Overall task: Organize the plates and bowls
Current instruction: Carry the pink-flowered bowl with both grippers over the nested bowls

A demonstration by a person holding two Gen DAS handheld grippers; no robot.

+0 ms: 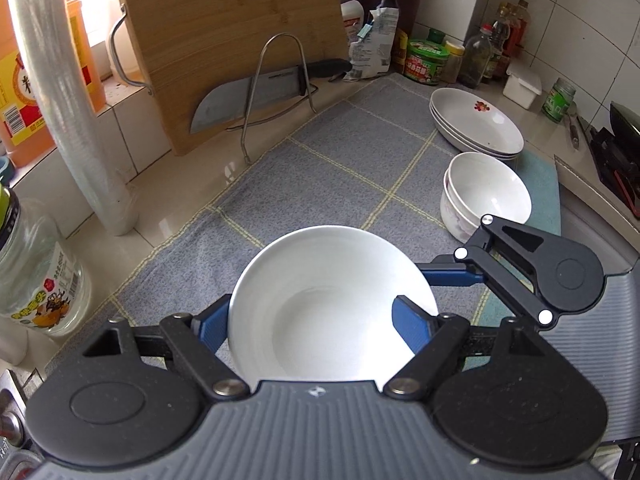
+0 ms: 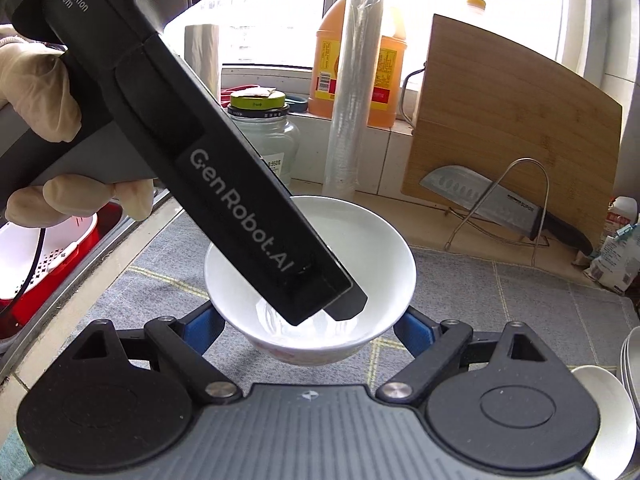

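Looking along the left tongs (image 1: 320, 316), their blue pads pinch a white bowl (image 1: 328, 304) across its rim, held above the grey checked mat (image 1: 344, 152) on the tabletop. At two o'clock sit stacked bowls (image 1: 486, 192) and, beyond them, stacked plates (image 1: 476, 122). In the right wrist view, "GenRobot.AI" and "Data Acquisition System" read on the left tool's body (image 2: 224, 160), gripped by a gloved hand (image 2: 40, 92). The right tongs (image 2: 310, 328) flank the same bowl (image 2: 312, 264) at its base; whether their pads touch it, I cannot tell.

- Daylight is pouring through the window (image 2: 280, 12) at twelve o'clock;
- white wall tiles (image 1: 560, 8) are gleaming at two o'clock;
- a beige countertop (image 1: 208, 168) is reflecting light
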